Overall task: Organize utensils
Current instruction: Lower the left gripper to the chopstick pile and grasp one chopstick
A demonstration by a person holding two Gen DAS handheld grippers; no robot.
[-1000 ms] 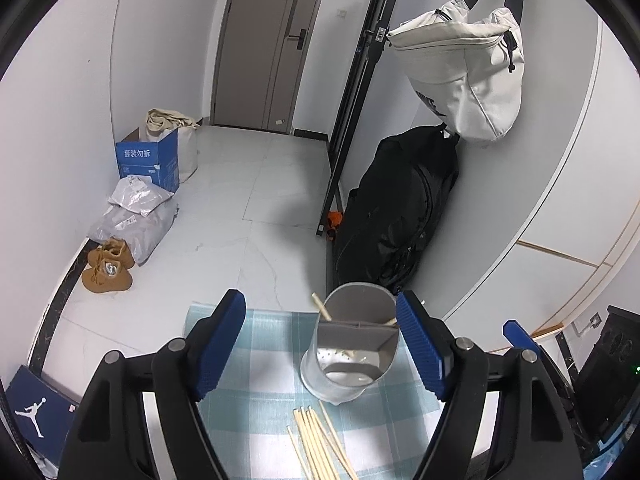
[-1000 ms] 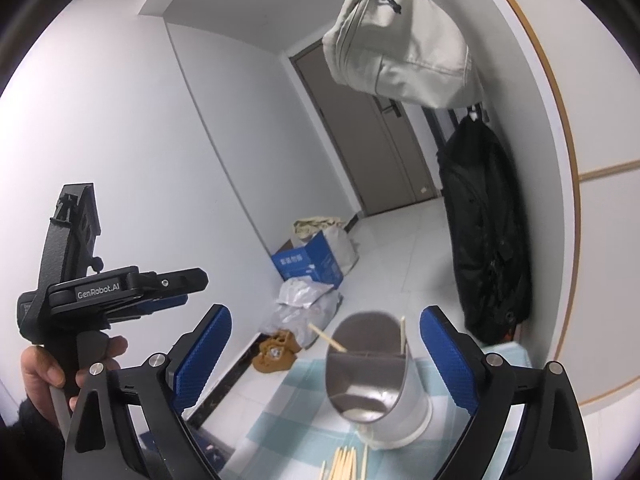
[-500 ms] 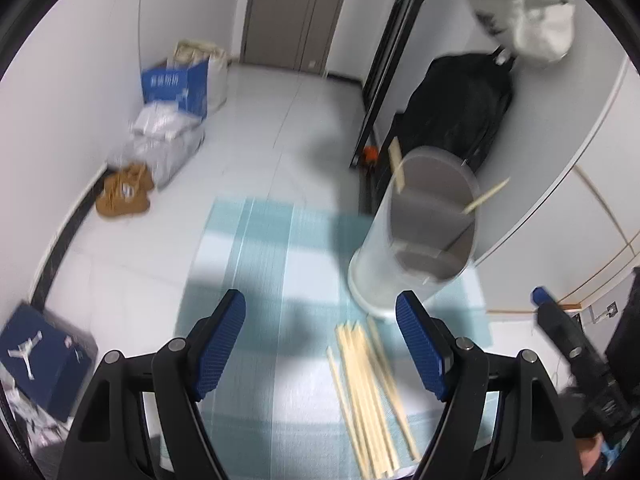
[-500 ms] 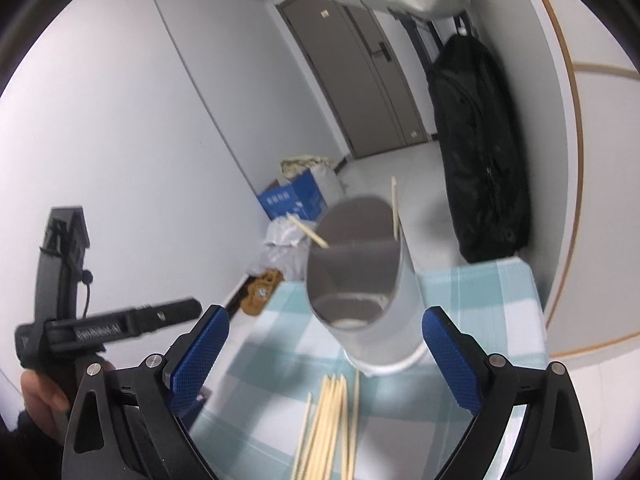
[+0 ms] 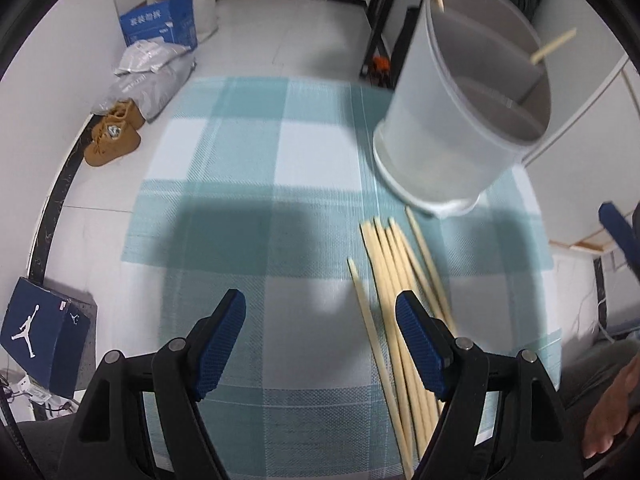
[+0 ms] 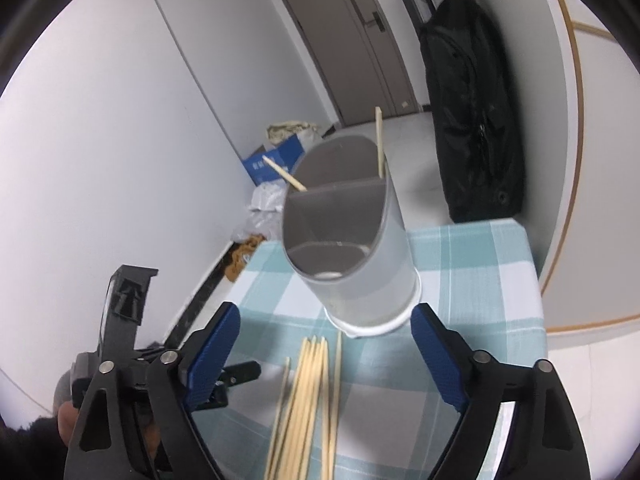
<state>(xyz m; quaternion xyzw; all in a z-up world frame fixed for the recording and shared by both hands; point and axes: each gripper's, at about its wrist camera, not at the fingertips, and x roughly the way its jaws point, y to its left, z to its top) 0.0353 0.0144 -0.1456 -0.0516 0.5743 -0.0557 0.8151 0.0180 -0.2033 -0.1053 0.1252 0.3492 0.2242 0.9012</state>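
Observation:
A grey divided utensil holder (image 5: 460,112) stands on the teal checked cloth (image 5: 256,160) at the far right, with two wooden chopsticks (image 5: 552,46) leaning in its far compartment. It also shows in the right wrist view (image 6: 352,256). Several loose chopsticks (image 5: 400,304) lie in a bundle on the cloth in front of it, and show in the right wrist view (image 6: 312,396). My left gripper (image 5: 320,340) is open and empty over the cloth, left of the bundle. My right gripper (image 6: 324,356) is open and empty above the bundle's far ends.
The table edge drops to a white floor with brown shoes (image 5: 114,136), grey bags (image 5: 144,80) and blue boxes (image 5: 160,20). A black backpack (image 6: 476,112) leans on the wall beyond the table. The left gripper's body (image 6: 124,328) shows at the lower left of the right wrist view.
Both grippers have tilted down and moved closer to the table. The holder now sits higher in both views and the loose chopsticks lie between and beside the fingers. Both stay open.

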